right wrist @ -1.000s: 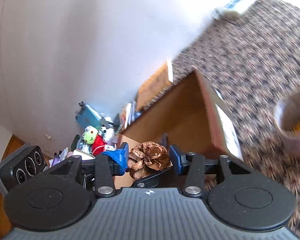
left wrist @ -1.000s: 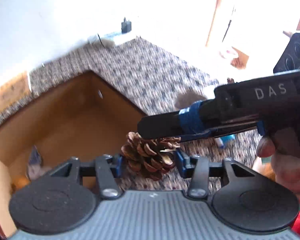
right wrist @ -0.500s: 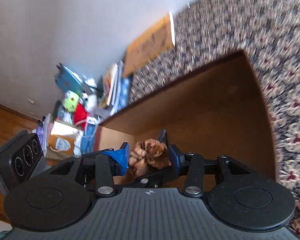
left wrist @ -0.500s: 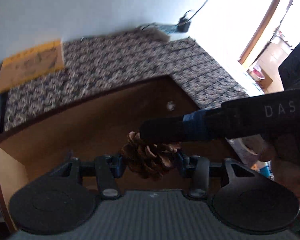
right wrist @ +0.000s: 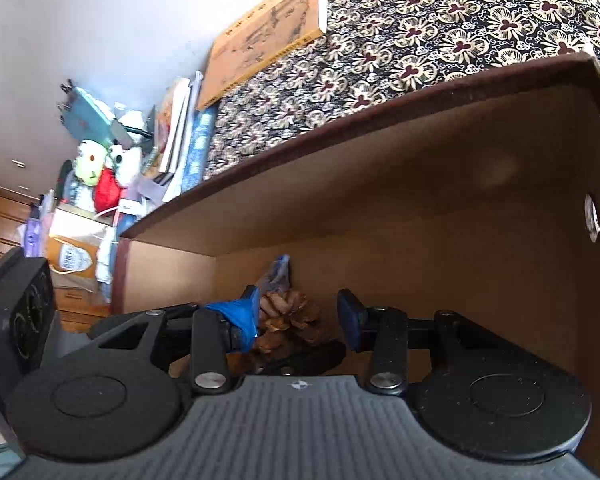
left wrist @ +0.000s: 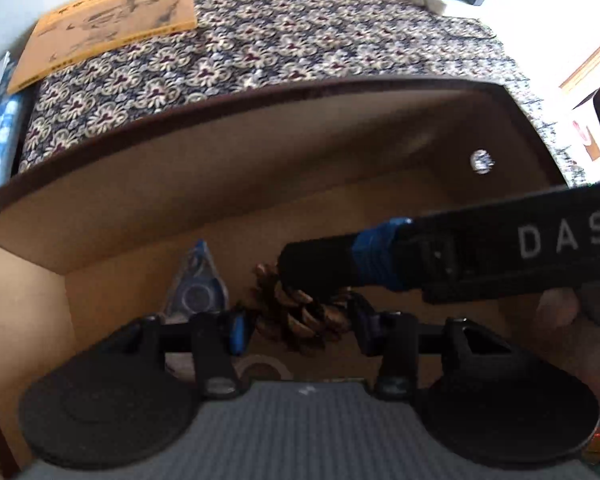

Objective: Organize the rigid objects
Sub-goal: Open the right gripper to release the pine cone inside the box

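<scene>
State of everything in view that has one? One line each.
pine cone: held down inside the box, between both grippers.
left gripper: shut on pine cone.
right gripper: jaws opening, one side already clear of the pine cone.
box: upright, top open.
tape dispenser: lying on the box floor.
book: closed, flat on the patterned cloth.

The pine cone [left wrist: 296,312] is brown with tan scale tips. The cardboard box [left wrist: 260,168] is tan inside with a dark maroon rim. The cloth [right wrist: 440,20] under it has cream flowers on black. The book [left wrist: 112,20] is orange-yellow.
</scene>
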`<state>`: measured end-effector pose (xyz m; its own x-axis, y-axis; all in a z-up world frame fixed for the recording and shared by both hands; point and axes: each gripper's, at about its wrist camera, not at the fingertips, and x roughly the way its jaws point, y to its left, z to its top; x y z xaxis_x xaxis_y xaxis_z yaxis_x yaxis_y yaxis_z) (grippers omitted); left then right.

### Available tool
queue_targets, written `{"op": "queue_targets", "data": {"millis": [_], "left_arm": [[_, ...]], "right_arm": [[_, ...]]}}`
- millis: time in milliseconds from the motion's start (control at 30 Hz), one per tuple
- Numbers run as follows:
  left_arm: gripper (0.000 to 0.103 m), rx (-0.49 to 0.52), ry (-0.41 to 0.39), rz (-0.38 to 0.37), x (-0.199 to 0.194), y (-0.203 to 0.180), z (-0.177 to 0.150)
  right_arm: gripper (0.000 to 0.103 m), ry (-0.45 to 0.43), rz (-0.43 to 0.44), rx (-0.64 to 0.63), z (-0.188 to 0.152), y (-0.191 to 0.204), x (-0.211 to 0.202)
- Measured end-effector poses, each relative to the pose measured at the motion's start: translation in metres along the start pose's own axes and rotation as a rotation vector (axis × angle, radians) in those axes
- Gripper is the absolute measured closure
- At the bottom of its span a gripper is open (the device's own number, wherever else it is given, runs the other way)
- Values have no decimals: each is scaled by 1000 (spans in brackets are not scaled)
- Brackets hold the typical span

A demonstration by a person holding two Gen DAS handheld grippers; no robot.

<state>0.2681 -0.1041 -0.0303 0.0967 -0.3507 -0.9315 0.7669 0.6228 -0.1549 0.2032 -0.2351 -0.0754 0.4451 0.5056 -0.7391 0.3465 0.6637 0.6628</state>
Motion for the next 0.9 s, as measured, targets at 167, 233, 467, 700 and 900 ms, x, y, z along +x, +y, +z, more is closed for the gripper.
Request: {"op": "queue_targets", "data": {"millis": [167,233,467,700,900], "left_arm": [[47,-35,20,28,9,10,2],[42,-50,14,37,7,14,2],[42,-40,-20,93,-8,12,1],[40,-20,-97,147,-37,3,-11],[36,22,-161,198,-65,-7,-28]], "right_arm": [[74,-1,9,9,3,-5,4],[74,-9,-2,0,3,-3,1],[74,-76,-13,-50,-3,8,-12],[74,-194,-38,-80,-29,25,-42],[74,-285,-66,-82,-57,34,-66]]}}
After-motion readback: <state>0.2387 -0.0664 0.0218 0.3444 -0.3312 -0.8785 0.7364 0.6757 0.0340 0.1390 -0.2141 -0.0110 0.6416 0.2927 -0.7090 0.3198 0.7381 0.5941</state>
